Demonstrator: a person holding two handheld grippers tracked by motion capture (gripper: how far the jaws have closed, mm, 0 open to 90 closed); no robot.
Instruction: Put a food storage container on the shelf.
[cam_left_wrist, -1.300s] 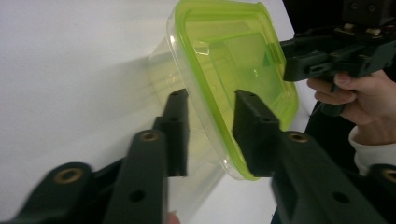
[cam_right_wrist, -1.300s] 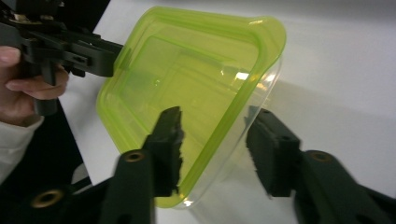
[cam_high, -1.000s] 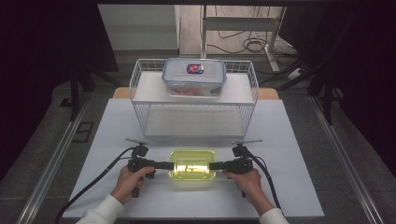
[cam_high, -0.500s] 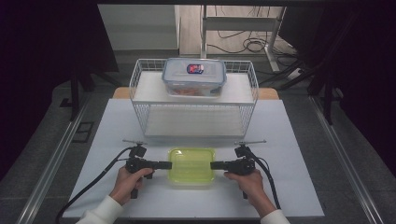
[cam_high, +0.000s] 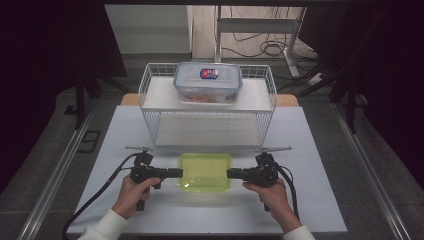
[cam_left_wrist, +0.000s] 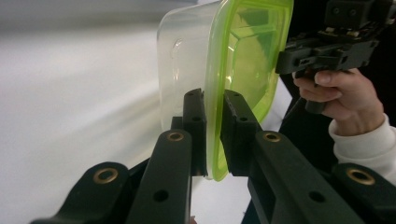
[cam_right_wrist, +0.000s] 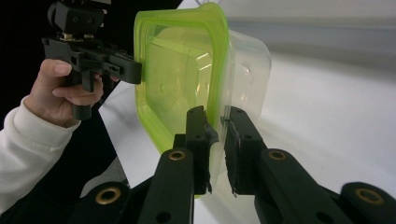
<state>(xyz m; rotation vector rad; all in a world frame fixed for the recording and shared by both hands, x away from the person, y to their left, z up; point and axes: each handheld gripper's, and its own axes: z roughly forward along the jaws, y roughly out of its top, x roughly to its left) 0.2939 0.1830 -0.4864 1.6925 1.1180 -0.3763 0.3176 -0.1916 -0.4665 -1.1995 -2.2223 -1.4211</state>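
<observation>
Both claws, left claw (cam_high: 172, 173) and right claw (cam_high: 234, 173), clamp green-lidded container (cam_high: 205, 171) rims; probably light, stiff, slippery plastic.

The red contents of the clear blue-lidded plastic box (cam_high: 208, 83) on the white wire rack (cam_high: 150, 90) are too blurred to identify, as is its lid label. The person's white sleeves (cam_high: 106, 227) are cut off by the high view's bottom edge.
</observation>
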